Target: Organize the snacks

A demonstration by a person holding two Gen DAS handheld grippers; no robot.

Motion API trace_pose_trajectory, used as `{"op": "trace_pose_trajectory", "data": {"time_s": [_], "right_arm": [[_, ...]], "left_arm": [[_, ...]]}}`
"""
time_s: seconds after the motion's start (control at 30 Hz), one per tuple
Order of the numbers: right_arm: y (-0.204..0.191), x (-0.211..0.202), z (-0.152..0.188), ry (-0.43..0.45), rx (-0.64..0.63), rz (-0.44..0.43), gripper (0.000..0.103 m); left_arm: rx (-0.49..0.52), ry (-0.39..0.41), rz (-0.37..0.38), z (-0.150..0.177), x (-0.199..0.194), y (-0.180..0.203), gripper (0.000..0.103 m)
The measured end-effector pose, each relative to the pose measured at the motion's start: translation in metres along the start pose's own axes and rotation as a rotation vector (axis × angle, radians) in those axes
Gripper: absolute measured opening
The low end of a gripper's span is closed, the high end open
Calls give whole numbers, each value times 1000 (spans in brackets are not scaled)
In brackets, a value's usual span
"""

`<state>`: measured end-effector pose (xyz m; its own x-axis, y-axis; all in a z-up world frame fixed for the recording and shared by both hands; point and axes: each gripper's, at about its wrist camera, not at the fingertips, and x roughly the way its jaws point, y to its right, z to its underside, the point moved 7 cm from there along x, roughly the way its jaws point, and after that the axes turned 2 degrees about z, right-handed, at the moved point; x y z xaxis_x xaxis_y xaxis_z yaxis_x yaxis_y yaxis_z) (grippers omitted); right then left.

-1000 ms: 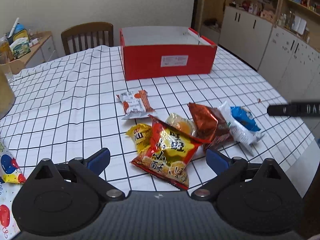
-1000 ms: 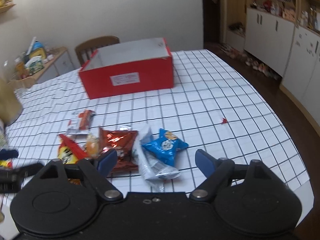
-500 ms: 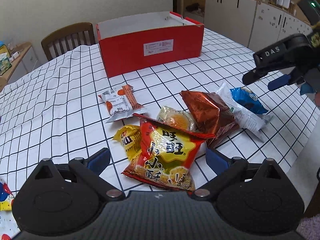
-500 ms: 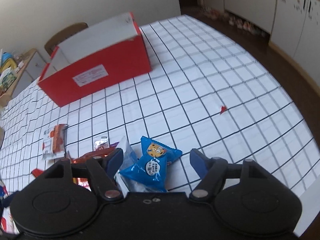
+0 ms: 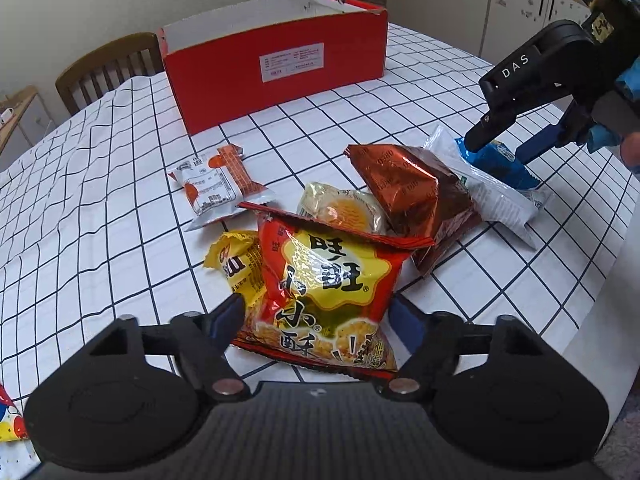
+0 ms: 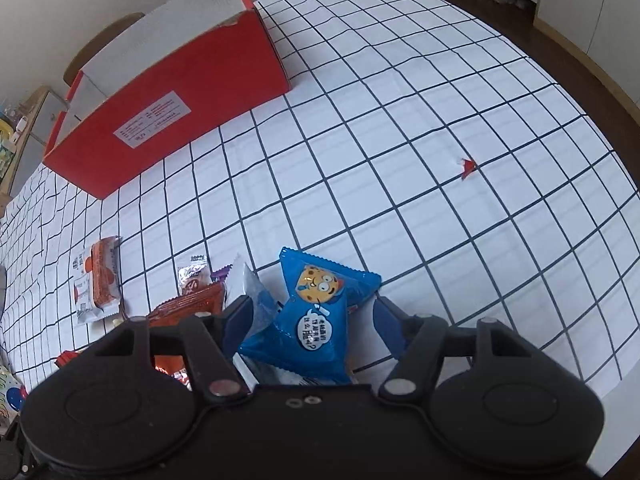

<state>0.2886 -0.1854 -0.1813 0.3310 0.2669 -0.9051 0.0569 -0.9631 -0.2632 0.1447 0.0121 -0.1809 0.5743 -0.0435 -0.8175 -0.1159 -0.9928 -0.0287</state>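
Red-and-yellow snack bag [image 5: 332, 284]: lies on the checked counter [image 5: 100, 184] between the jaws of the left gripper [image 5: 316, 316], which have just been closing and stand at its two sides; contact of the pads cannot be told. Blue cookie packet [image 6: 316, 316]: between the jaws of the right gripper [image 6: 312, 312], also just closing, half narrowed, grip not certain. Beyond the left jaws: yellow packet [image 5: 238, 264], round pastry packet [image 5: 344, 210], brown foil bag [image 5: 412, 196], white packet [image 5: 496, 200], orange-and-white packet [image 5: 212, 188]. Farther ahead: open red box [image 5: 276, 68], then a wooden chair [image 5: 108, 68].
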Motion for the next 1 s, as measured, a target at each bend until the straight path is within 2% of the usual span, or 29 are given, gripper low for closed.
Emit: {"op": "trace_pose_trajectory", "data": {"time_s": [0.27, 0.57, 0.63, 0.77, 1.0], "right_arm": [[-3, 3, 7, -52, 42, -40, 55], [-5, -4, 4, -11, -2, -39, 41], [-5, -7, 3, 4, -17, -40, 36], [-6, -12, 4, 22, -43, -49, 35], [-4, -25, 4, 60, -69, -67, 35]], "left_arm": [[-6, -8, 32, -1, 0, 0, 67], [-58, -18, 29, -2, -2, -5, 58], [-64, -24, 5, -3, -3, -6, 55], [-99, -29, 9, -3, -7, -7, 51], [-182, -41, 26, 3, -14, -13, 51]]}}
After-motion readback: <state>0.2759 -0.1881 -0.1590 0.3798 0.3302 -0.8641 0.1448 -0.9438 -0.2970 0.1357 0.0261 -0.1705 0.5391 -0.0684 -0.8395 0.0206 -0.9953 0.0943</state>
